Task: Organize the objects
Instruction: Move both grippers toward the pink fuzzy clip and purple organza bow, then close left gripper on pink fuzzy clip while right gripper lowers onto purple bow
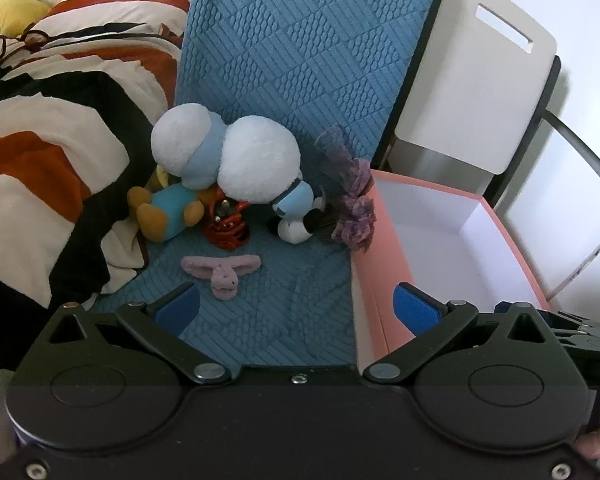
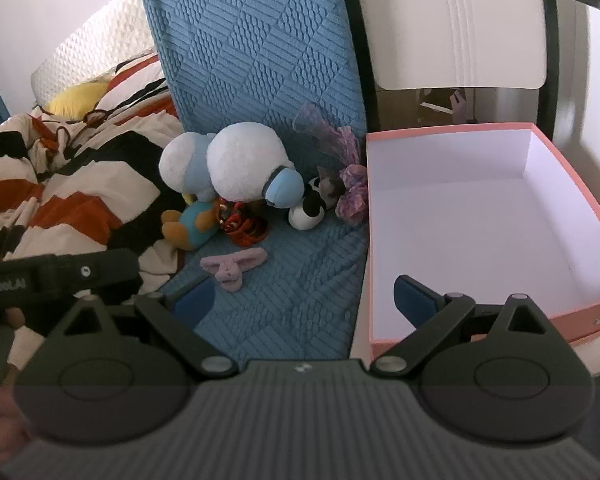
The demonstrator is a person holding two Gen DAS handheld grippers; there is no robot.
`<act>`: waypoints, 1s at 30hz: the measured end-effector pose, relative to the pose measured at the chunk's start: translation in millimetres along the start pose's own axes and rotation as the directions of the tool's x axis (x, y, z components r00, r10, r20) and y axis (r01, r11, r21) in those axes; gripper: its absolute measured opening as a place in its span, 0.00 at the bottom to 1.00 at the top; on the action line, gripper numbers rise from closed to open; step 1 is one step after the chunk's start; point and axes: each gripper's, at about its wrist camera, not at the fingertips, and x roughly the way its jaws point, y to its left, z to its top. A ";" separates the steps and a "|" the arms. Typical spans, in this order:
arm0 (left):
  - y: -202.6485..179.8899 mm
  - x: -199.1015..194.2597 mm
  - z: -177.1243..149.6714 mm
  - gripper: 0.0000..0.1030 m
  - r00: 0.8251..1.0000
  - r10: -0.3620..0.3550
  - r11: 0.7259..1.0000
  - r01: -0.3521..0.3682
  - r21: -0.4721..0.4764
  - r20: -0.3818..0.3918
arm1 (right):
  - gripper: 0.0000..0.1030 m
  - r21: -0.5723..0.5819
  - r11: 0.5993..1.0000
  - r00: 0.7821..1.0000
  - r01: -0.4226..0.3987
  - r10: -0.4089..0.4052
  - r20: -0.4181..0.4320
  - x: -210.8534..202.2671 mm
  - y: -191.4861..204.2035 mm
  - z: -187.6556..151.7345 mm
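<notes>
**A:** Biggest thing first: the textured blue quilted mat [image 1: 300, 60] runs up the middle of the bed, with the rumpled orange, black and white striped duvet [image 1: 40, 152] crowding its left edge. On its right edge, touching it, sits the pink cardboard box with a white inside [image 2: 460, 216]. It's open on top with nothing in it, so plenty of room there.

**B:** And the toys?

**A:** All bunched at the far end of the mat. The big white and pale blue plush [image 1: 228, 156] leans over the rest. Under it to the left is a tan plush bear in a teal shirt [image 1: 168, 212], with a small red and black tangled toy [image 1: 226, 226] just beside it. Right of that is a little black and white plush [image 2: 308, 208], and a purple crinkly bundle [image 2: 350, 192] touches the box's left wall.

**B:** Anything loose?

**A:** 1 flat lilac bunny-shaped plush with long ears [image 1: 222, 274] lies by itself nearer the cameras, bare mat all around it.

**B:** Grippers?

**A:** The left gripper [image 1: 296, 306] hangs over the near mat, blue pads spread wide, holding nothing. The right gripper [image 2: 304, 300] is likewise spread and holding nothing, straddling the box's left wall, 1 pad over the mat, 1 over the box.
</notes>
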 end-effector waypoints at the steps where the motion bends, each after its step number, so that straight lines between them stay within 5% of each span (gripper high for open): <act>1: 1.7 2.8 0.4 1.00 1.000 0.000 1.000 0.000 0.000 0.001 | 0.95 0.005 1.000 1.000 -0.004 0.004 0.004 1.6 0.0 0.7; 25: 53.0 95.3 -4.4 1.00 0.999 0.044 0.999 -0.044 -0.028 -0.025 | 0.95 0.040 0.999 0.998 0.036 -0.038 0.051 77.9 2.7 29.1; 30: 63.0 121.0 -7.3 0.98 0.998 0.051 0.998 -0.052 -0.032 -0.045 | 0.69 0.012 0.998 0.996 0.065 -0.065 0.055 103.8 6.5 40.1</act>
